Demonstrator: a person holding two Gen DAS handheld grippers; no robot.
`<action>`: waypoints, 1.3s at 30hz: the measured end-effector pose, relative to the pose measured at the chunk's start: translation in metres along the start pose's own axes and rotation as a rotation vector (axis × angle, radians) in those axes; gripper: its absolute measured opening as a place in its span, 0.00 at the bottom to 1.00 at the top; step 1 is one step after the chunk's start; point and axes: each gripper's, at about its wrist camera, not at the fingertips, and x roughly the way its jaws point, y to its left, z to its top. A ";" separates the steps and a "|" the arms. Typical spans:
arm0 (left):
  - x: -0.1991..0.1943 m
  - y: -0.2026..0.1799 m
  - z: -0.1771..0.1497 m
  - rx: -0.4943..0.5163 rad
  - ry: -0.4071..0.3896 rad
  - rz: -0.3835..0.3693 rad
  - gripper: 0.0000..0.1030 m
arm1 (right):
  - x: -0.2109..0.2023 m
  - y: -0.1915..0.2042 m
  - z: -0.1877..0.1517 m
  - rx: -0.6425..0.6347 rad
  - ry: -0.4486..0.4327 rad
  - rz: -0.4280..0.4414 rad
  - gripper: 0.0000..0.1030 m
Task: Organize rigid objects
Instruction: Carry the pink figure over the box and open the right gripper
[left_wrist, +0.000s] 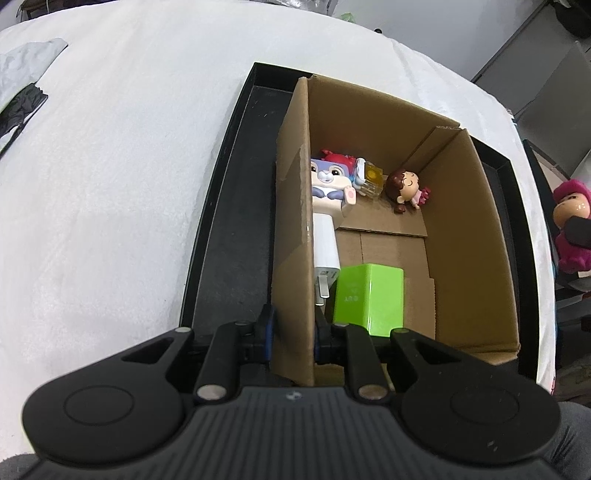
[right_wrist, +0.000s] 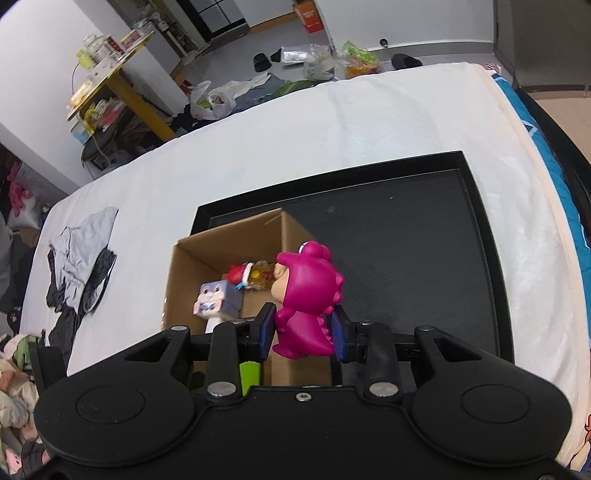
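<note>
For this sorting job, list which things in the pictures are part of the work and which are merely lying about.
Part of the job:
cardboard box, pinched at its wall by the left gripper
pink dinosuit figurine in the right gripper
green cube
white charger
rabbit toy
doll
black tray

Lying about:
grey clothes
plastic bags

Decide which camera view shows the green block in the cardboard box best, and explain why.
The left wrist view: the green block lies in full sight on the floor of the cardboard box. In the right wrist view only a green sliver shows behind the right gripper.
</note>
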 end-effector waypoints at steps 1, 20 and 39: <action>-0.001 0.000 -0.001 0.001 -0.002 -0.003 0.18 | 0.000 0.004 -0.001 -0.007 0.002 -0.001 0.31; -0.009 0.012 -0.003 0.018 -0.023 -0.072 0.19 | 0.031 0.066 -0.020 -0.078 0.043 -0.050 0.31; -0.007 0.014 -0.002 0.023 -0.017 -0.083 0.19 | 0.067 0.095 -0.008 -0.109 0.050 -0.070 0.32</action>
